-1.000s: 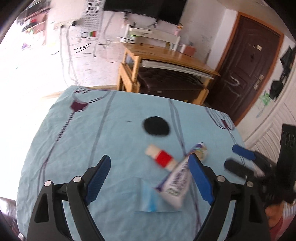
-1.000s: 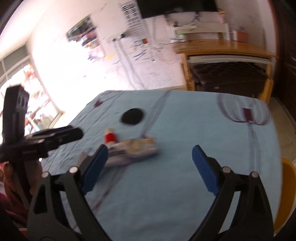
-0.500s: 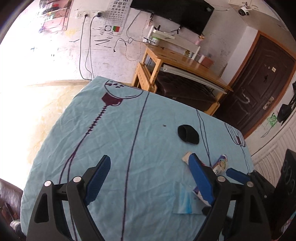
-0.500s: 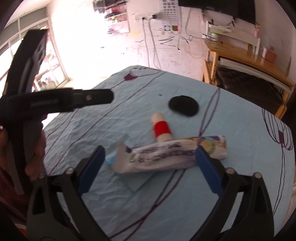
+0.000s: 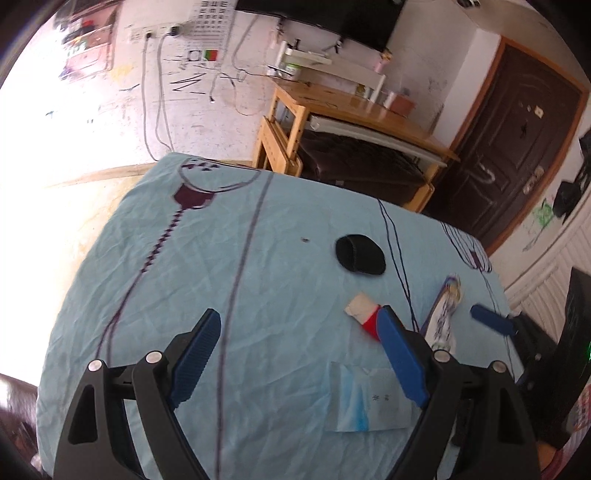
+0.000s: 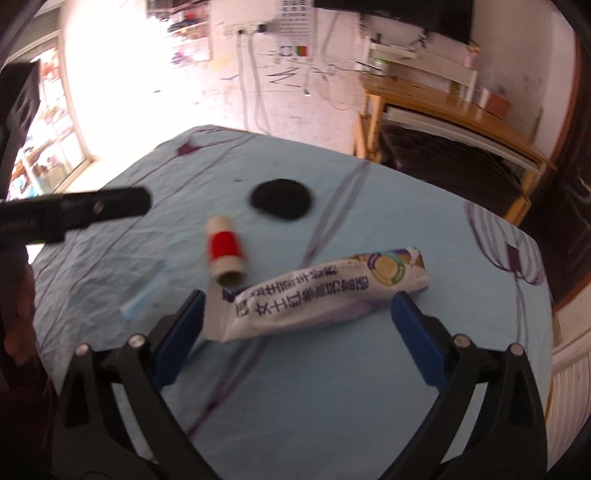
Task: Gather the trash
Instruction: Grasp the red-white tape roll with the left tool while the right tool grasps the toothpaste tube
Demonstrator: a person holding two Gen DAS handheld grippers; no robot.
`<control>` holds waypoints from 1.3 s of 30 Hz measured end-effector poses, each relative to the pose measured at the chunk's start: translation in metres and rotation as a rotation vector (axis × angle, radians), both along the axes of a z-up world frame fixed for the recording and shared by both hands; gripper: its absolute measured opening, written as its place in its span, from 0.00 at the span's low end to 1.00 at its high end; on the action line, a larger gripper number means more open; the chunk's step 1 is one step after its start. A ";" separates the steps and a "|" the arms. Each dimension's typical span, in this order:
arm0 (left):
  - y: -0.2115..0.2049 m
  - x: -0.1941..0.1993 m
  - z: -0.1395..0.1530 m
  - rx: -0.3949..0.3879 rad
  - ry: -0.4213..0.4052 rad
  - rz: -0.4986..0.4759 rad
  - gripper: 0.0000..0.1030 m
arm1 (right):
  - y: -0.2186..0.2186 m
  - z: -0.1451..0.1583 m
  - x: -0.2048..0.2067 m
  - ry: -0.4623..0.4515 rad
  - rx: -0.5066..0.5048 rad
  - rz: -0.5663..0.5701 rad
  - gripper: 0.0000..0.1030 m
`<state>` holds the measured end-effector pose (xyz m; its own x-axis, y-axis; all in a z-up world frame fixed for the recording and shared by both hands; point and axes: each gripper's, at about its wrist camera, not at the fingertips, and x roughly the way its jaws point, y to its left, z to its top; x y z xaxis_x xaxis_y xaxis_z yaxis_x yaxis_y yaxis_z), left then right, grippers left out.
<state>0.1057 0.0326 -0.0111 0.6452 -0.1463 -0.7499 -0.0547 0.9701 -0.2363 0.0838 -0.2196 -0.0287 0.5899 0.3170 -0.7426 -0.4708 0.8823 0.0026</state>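
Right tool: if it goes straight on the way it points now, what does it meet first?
Probably the white wrapper, which lies crosswise between the open right tool fingers; how far off it lies is unclear.

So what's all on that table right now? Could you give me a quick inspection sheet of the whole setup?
Surface: table under a wrinkled light blue cloth with dark purple line patterns.
Job's things: long printed wrapper; small cardboard tube with a red band; flat blue-and-white packet; round black piece.
Clutter: nothing seen beyond those.
Grippers: left gripper open over bare cloth; right gripper open, jaws just opened wider, the wrapper between its tips but not pinched.
Cables: wires hanging down the white wall.
Surroundings: wooden desk, dark door, wall screen.
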 end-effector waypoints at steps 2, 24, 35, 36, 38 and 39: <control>-0.010 0.006 -0.003 0.025 0.010 -0.023 0.79 | -0.009 -0.003 0.011 0.014 0.000 -0.031 0.92; -0.089 0.029 -0.031 0.242 0.007 -0.393 0.50 | -0.068 -0.014 0.052 0.077 0.061 -0.177 0.93; -0.084 0.014 -0.016 0.214 -0.062 -0.402 0.50 | -0.068 -0.017 0.075 0.141 0.094 -0.188 0.93; -0.083 0.011 -0.013 0.209 -0.068 -0.398 0.50 | -0.067 -0.018 0.077 0.149 0.088 -0.192 0.93; -0.080 0.009 -0.009 0.200 -0.074 -0.388 0.50 | -0.065 -0.018 0.080 0.165 0.091 -0.190 0.93; -0.077 0.007 -0.007 0.192 -0.076 -0.385 0.50 | -0.065 -0.018 0.080 0.170 0.102 -0.186 0.93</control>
<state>0.1130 -0.0448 -0.0177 0.6252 -0.2494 -0.7395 0.3301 0.9431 -0.0390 0.1640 -0.2845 -0.0462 0.5144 0.2930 -0.8060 -0.2862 0.9446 0.1607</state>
